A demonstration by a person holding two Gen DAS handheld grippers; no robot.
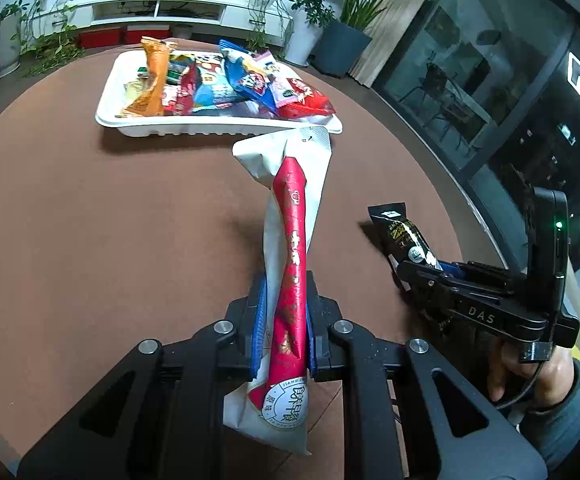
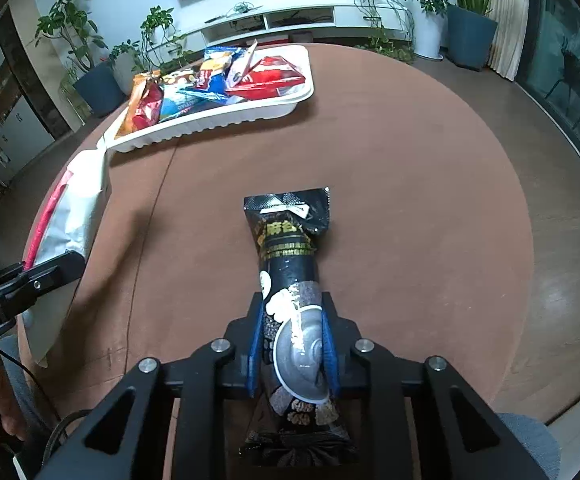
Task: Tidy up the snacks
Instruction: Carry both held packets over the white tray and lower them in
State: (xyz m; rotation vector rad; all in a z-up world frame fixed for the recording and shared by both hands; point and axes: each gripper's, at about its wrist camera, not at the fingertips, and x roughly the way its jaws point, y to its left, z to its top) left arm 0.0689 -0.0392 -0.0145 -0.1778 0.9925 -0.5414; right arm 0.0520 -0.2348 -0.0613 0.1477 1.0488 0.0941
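Observation:
My left gripper is shut on a long red and white snack packet, held off the brown round table with its far end near the white tray. The tray holds several colourful snack packets. In the right wrist view the same red and white packet hangs at the left in the left gripper. My right gripper is shut on a black snack packet, whose far end rests on the table. The blue pads press its sides. The left wrist view shows this black packet at the right.
The tray sits at the table's far side. The table edge curves close on the right. Beyond it are potted plants, a low white cabinet and glass doors. A hand holds the right gripper.

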